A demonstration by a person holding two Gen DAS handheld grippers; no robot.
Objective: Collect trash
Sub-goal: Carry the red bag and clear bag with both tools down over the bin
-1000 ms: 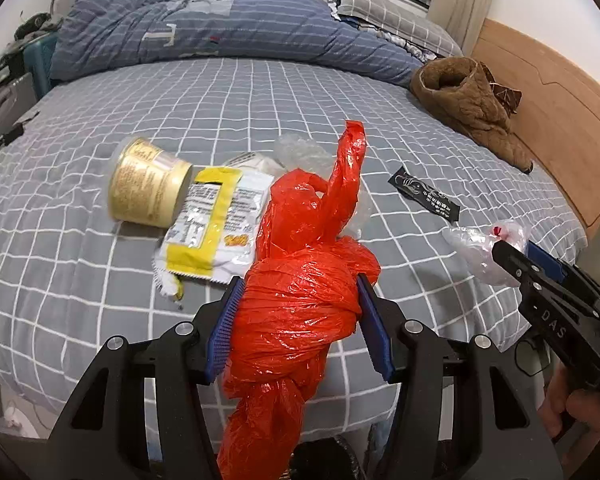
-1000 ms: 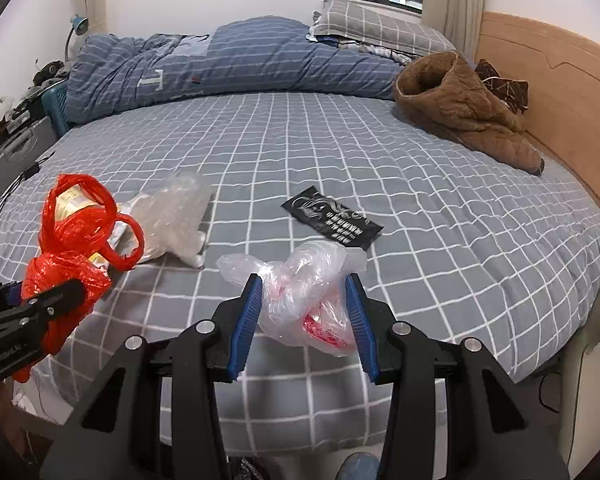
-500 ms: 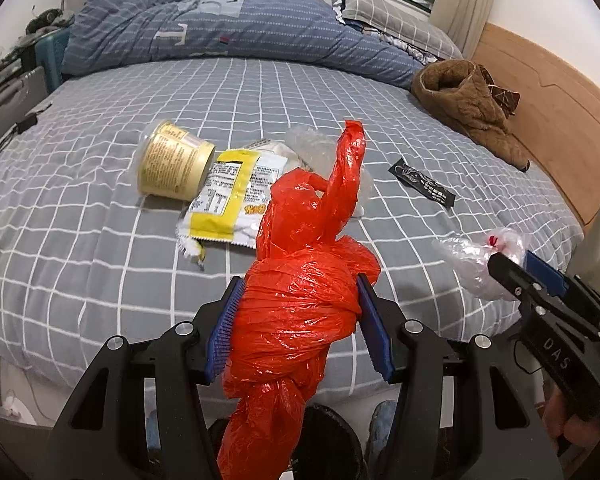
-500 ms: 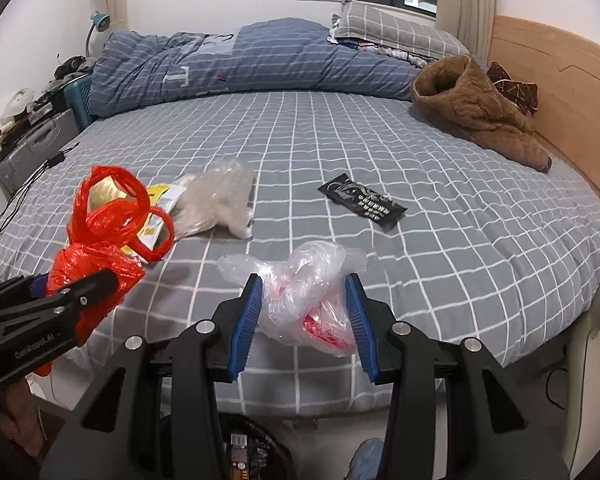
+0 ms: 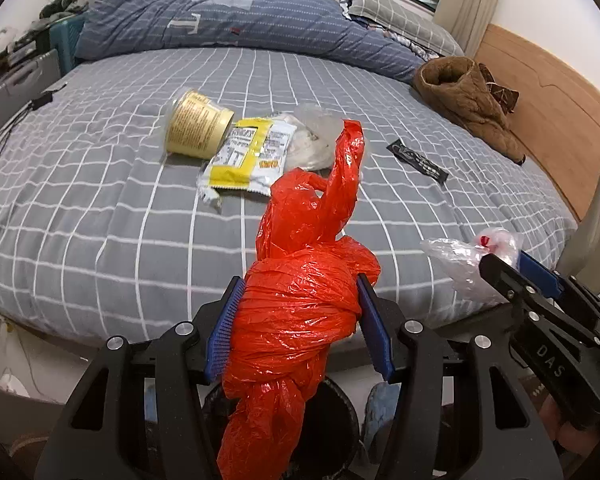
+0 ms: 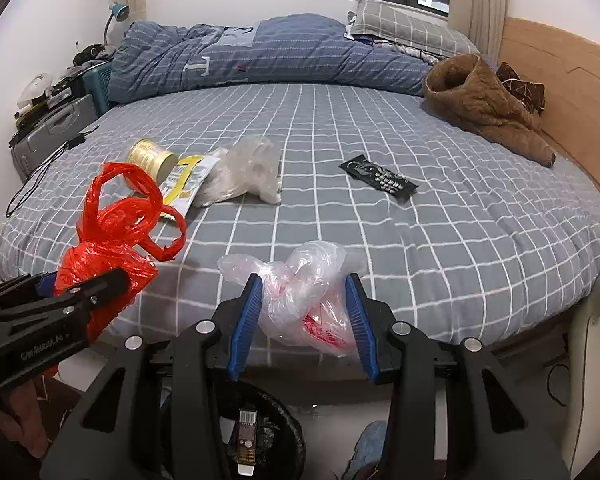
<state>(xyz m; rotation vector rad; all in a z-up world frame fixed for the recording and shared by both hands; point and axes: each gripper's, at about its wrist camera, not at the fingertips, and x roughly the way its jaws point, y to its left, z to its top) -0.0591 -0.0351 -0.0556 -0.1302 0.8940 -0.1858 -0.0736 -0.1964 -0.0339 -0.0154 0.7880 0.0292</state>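
A: Progress, largest item first. Bed in grey check, cleared in part only. Knotted red plastic bag lifted off the cover, clamped between the blue pads of the left gripper, jaws closed to the bag's width, tail hanging toward the dark bin below. Crumpled clear plastic bag with red print likewise lifted, pinched in the right gripper, jaws part closed around it, above the bin mouth.

B: Left on the cover, judged from both views?

A: Four pieces, well apart from either gripper: clear film wad, yellow snack wrapper, yellow paper cup on its side, black sachet. Roughly a third gathered, none dropped in yet; release over the bin probably next, then a return for the rest.

B: Differences between views?

A: Left wrist view: wrapper face and label, cup side wall and its contact with the wrapper, red tail directly over the bin. Film wad mostly hidden behind the red bag's raised handle. Right wrist view: film wad in full, looped handles of the red bag, a barcoded packet already lying inside the bin, bedside clutter and lamp at far left. Brown jacket by the headboard in both; not obviously trash.
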